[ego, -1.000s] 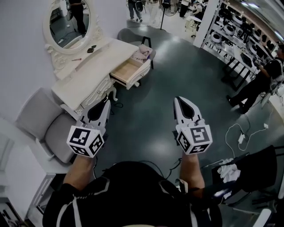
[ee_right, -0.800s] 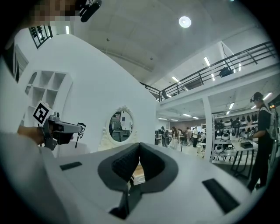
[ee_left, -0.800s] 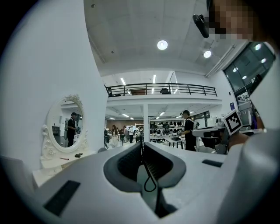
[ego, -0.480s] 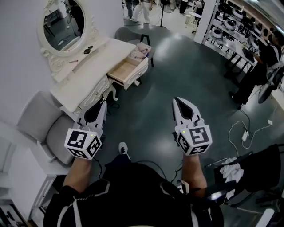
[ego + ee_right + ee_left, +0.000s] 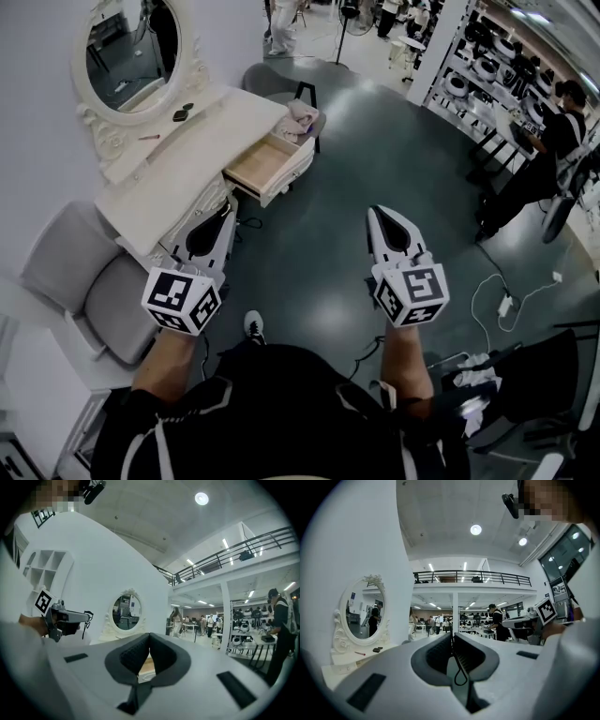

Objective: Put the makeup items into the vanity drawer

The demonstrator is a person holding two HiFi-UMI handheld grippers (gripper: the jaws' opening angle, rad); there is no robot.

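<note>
The white vanity (image 5: 187, 159) stands at upper left below an oval mirror (image 5: 131, 47), with its drawer (image 5: 265, 167) pulled open and looking empty. On the vanity top near the mirror lie a small dark makeup item (image 5: 183, 114) and a thin pink pencil (image 5: 150, 137). My left gripper (image 5: 225, 210) and right gripper (image 5: 375, 212) are held side by side over the dark floor, well short of the vanity. Both are shut with nothing between the jaws. In the left gripper view the jaw tips (image 5: 451, 637) meet, with the mirror (image 5: 361, 616) and the dark item (image 5: 377, 649) to the left. In the right gripper view the tips (image 5: 149, 635) meet too.
A grey chair (image 5: 89, 281) stands left of me by the vanity. A stool with pink cloth (image 5: 302, 114) sits past the drawer. At right are a person (image 5: 544, 164), shelving (image 5: 487, 66), floor cables (image 5: 506, 300) and a black chair (image 5: 534, 375).
I have stepped forward: a shoe now shows below the grippers and the vanity has shifted in view. Both grippers keep the same level pose and stay shut.
</note>
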